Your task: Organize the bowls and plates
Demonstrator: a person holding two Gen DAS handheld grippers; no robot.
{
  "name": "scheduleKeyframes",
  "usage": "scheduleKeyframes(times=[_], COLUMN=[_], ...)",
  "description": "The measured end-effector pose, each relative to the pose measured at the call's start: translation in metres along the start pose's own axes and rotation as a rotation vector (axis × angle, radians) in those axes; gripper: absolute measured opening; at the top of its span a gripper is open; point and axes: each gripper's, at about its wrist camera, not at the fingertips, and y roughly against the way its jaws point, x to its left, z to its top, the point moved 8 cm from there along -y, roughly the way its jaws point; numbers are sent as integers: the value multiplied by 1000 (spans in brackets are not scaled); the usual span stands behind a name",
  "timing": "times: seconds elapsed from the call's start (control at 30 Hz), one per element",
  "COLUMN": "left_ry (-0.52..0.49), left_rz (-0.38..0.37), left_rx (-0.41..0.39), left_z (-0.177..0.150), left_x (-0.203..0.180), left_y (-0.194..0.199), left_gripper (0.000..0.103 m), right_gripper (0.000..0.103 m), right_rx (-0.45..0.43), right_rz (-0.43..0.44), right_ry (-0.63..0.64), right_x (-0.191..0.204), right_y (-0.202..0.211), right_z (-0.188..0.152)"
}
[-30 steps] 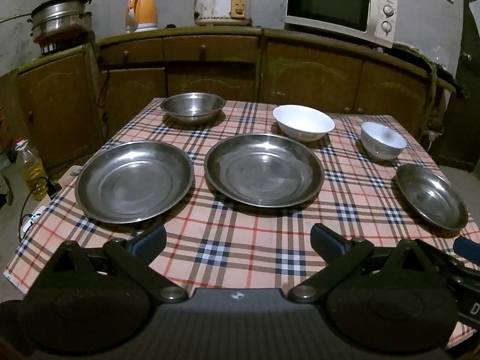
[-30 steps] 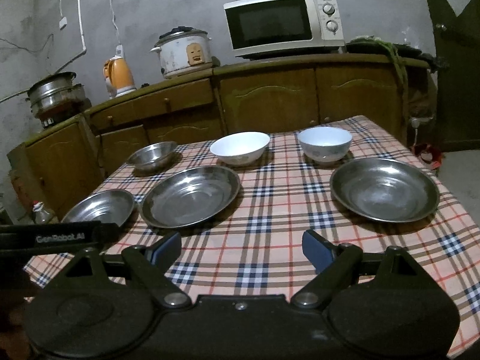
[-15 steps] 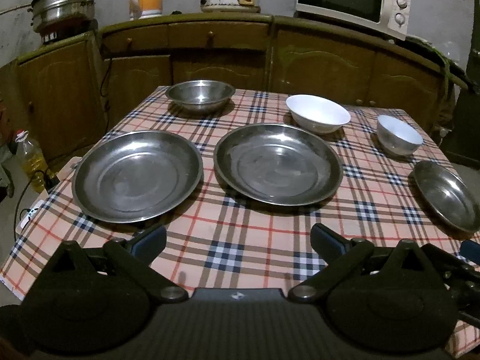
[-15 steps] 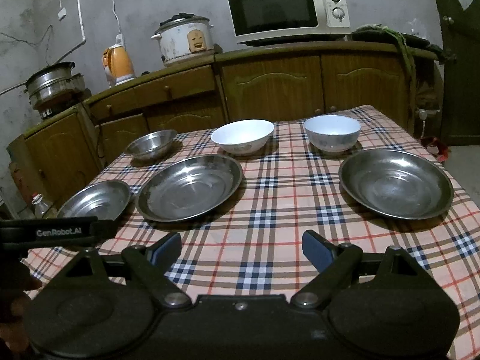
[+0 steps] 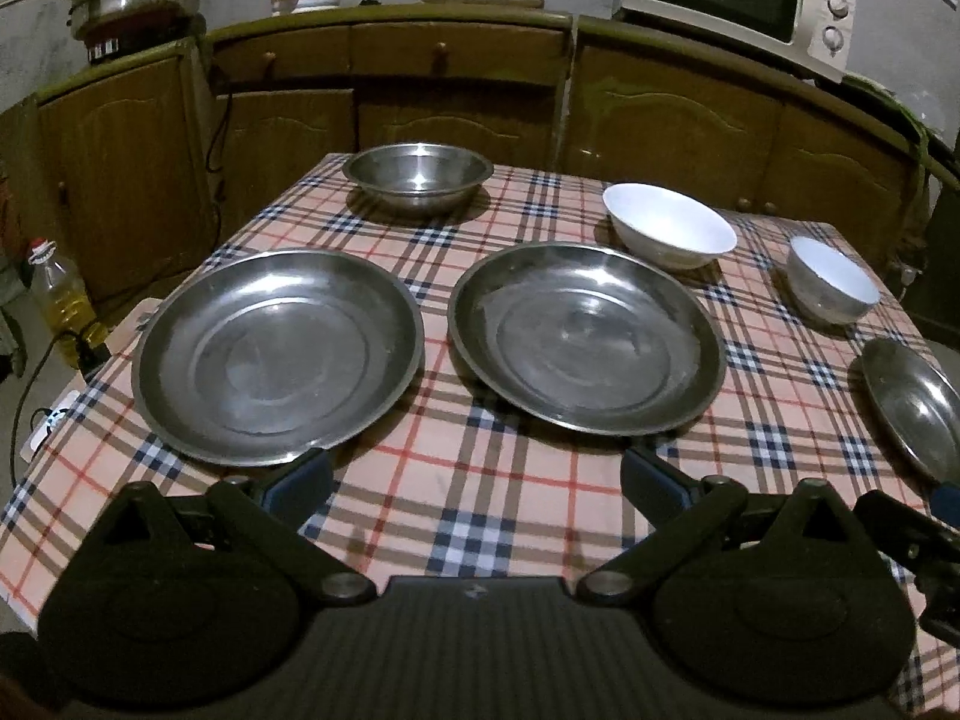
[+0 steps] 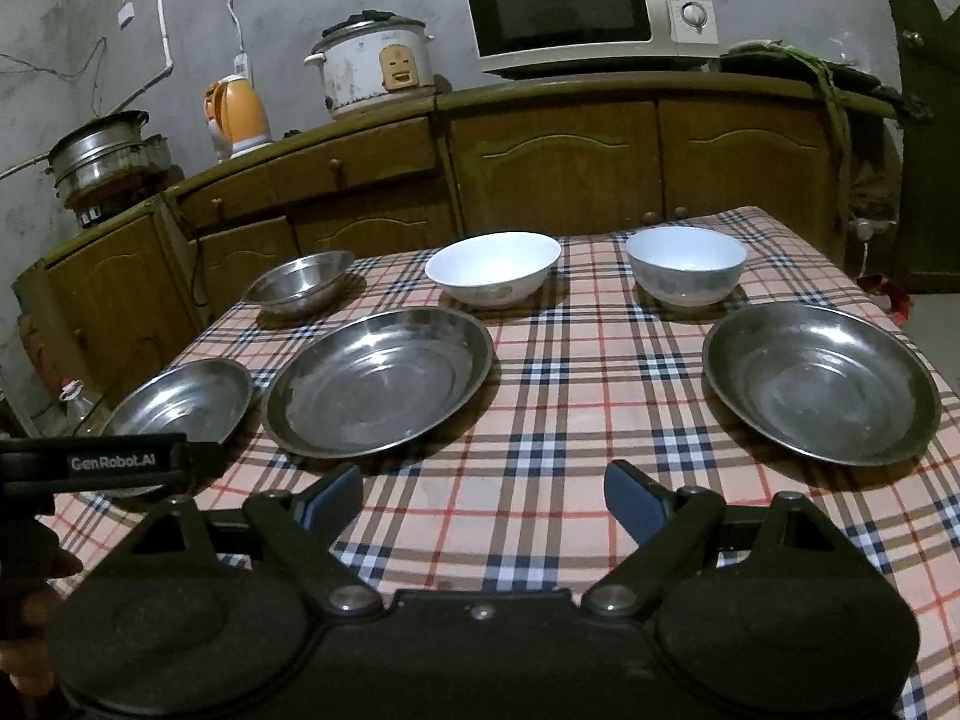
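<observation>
The left gripper [image 5: 474, 480], jaws wide and empty, has the left steel plate [image 5: 276, 354] just ahead of its left jaw, nearer than the right gripper [image 6: 483, 498], also wide and empty.

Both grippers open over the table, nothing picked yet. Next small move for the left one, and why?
Probably ease the left gripper forward and left onto the near rim of the left steel plate. Its jaws are open and empty, one fingertip already sits beside that rim, and all plates still lie separate, unstacked.
</observation>
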Motion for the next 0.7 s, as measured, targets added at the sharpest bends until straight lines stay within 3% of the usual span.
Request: scheduleKeyframes(times=[0.4, 0.53, 0.7], left_ry=[15, 38, 64], left_rz=[-1, -1, 1], left_rx=[11, 40, 70], left_z=[16, 19, 24], left_x=[-1, -2, -4], left_y=[-32, -49, -69], left_gripper=[103, 103, 95], right_gripper=[103, 103, 103], right_rx=[-8, 4, 20], right_rz=[-4, 6, 28], right_ry=[15, 30, 49], right_x=[-4, -6, -6], right_y=[-44, -72, -118], right_z=[24, 36, 55])
